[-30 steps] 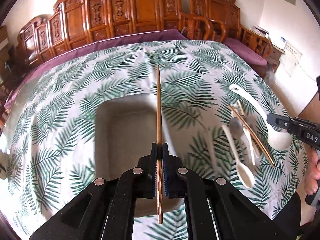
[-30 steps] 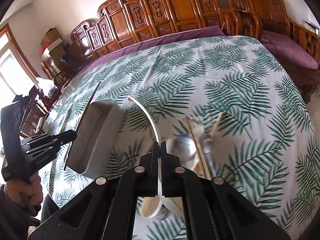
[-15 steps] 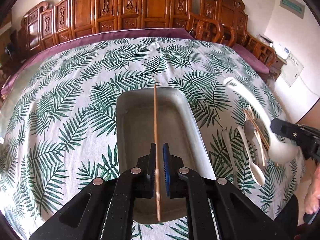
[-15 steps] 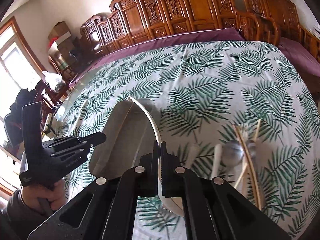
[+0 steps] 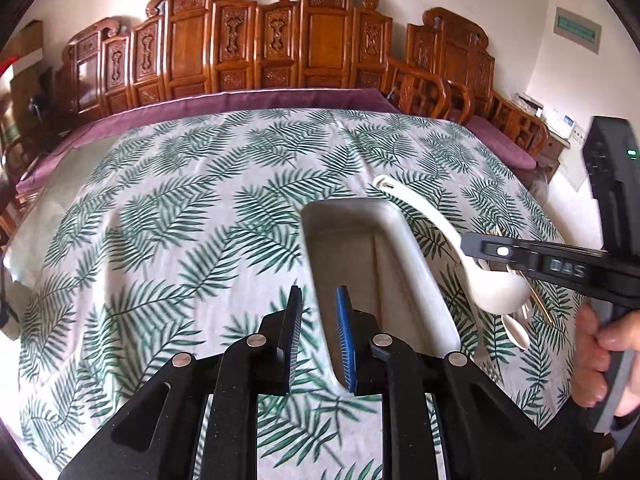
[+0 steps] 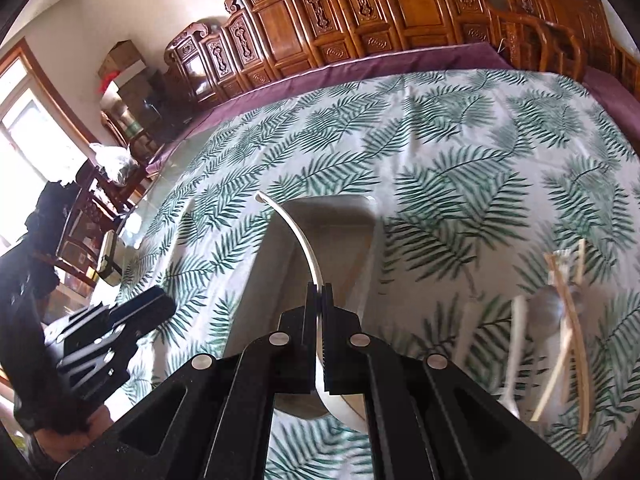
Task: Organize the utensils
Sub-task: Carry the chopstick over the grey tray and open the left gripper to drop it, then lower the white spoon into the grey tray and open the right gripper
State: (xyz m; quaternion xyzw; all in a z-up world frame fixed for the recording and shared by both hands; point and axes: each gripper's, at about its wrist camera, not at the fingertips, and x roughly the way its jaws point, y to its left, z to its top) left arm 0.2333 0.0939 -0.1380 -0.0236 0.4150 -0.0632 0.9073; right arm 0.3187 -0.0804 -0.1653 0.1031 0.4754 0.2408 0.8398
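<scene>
A grey rectangular tray (image 5: pixel 416 264) sits on the leaf-print tablecloth. A thin brown chopstick (image 5: pixel 376 268) lies blurred along its floor. My left gripper (image 5: pixel 319 292) hovers at the tray's left rim, its jaws opening with nothing between them. In the right wrist view, my right gripper (image 6: pixel 318 290) is shut on the curved handle of a white ladle (image 6: pixel 298 236) above the tray (image 6: pixel 332 206). From the left wrist view, the ladle's bowl (image 5: pixel 494 290) hangs just right of the tray, under the right gripper (image 5: pixel 470 246). The left gripper (image 6: pixel 154 306) shows at the left.
A pile of loose utensils (image 6: pixel 560 312) lies to the right of the tray: wooden chopsticks, white spoons and a metal spoon. Carved wooden chairs (image 5: pixel 304 40) ring the far side of the table. A person's hand (image 5: pixel 600 352) grips the right tool.
The left gripper let go of the wooden chopstick over the tray and drifted left with its jaws parting. The right gripper carried the ladle left, from the utensil pile to above the tray.
</scene>
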